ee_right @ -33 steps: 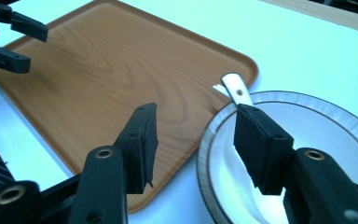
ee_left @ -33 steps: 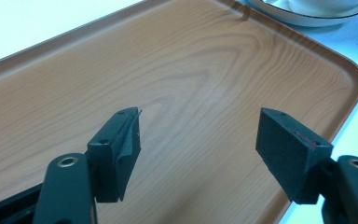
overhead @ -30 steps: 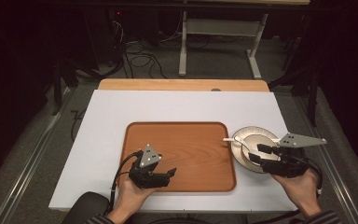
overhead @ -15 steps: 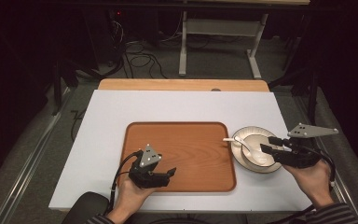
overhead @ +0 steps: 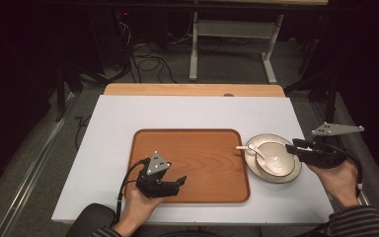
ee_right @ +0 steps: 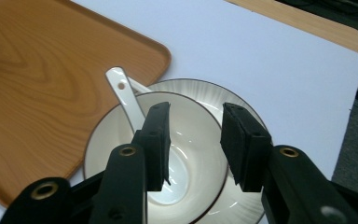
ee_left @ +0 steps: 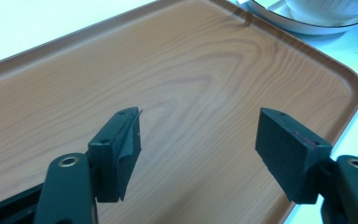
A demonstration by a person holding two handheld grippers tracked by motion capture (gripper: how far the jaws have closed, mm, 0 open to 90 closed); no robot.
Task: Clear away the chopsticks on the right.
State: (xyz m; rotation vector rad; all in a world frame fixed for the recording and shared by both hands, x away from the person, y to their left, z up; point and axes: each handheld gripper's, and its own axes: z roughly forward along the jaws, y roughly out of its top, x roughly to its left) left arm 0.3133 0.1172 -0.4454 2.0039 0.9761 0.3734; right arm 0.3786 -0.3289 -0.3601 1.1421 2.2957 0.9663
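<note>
A wood-grain tray (overhead: 202,153) lies at the middle of the white tabletop. My left gripper (overhead: 180,181) hovers over the tray's near left part. Its own view shows that gripper (ee_left: 198,126) open wide above bare tray (ee_left: 121,65). Right of the tray a white bowl (overhead: 276,159) sits on a white plate (overhead: 253,165), with a white spoon (overhead: 250,149) resting in the bowl, handle toward the tray. My right gripper (overhead: 292,146) is at the plate's right rim. In its own view this gripper (ee_right: 195,123) stands open above the bowl (ee_right: 193,140), nothing between the jaws, beside the spoon (ee_right: 122,88).
The white board (overhead: 187,113) covers the table, and a wooden edge (overhead: 192,90) shows behind it. Beyond are dark floor, cables and a desk frame (overhead: 195,49). The board's right edge (ee_right: 349,107) lies close to the plate (ee_right: 191,86).
My right gripper has drawn back to the right, from over the bowl to the plate's right rim. The left gripper has stayed put.
</note>
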